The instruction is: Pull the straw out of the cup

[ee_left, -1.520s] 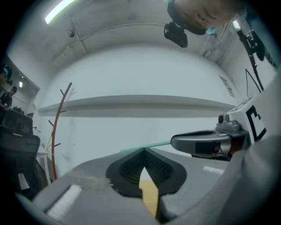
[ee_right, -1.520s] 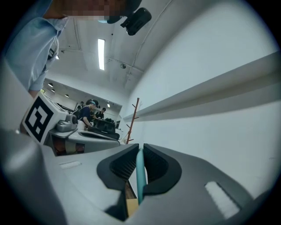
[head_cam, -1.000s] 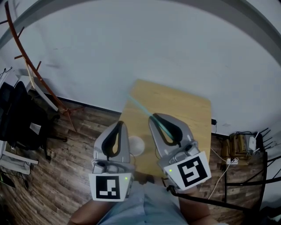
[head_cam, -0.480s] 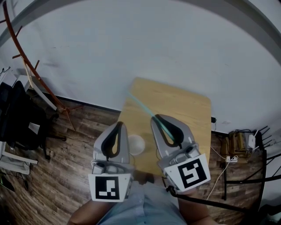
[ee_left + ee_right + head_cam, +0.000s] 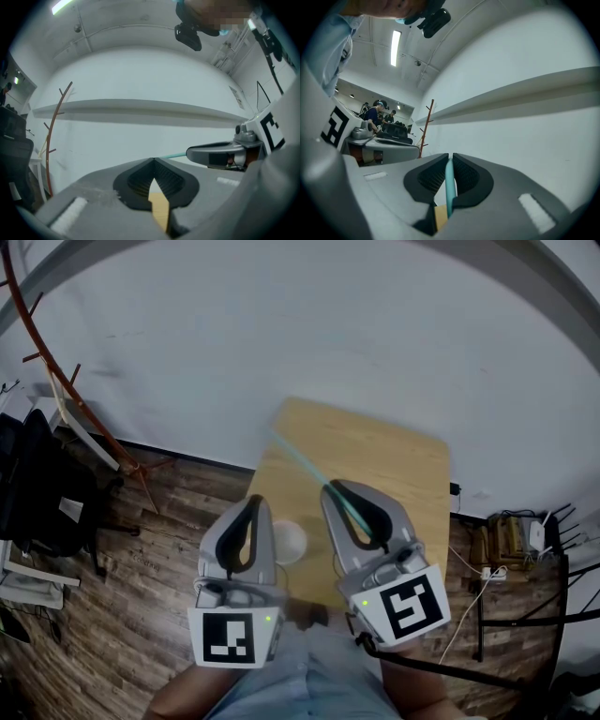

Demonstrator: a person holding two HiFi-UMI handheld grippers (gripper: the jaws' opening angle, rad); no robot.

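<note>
Though barely shifted since a second ago, keeps right gripper [image 5: 450, 158] fingers [image 5: 467, 176] clenched on the teal straw [image 5: 298, 461] — aloft over the counter [image 5: 398, 470], seemingly clear of the cup [image 5: 290, 543] — left gripper [image 5: 153, 161] closed, empty

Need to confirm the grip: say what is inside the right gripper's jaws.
The teal straw, pinched by the right gripper. Its near end is covered by the gripper's own body.

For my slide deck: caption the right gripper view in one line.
Right gripper shut on the teal straw, white wall beyond.
</note>
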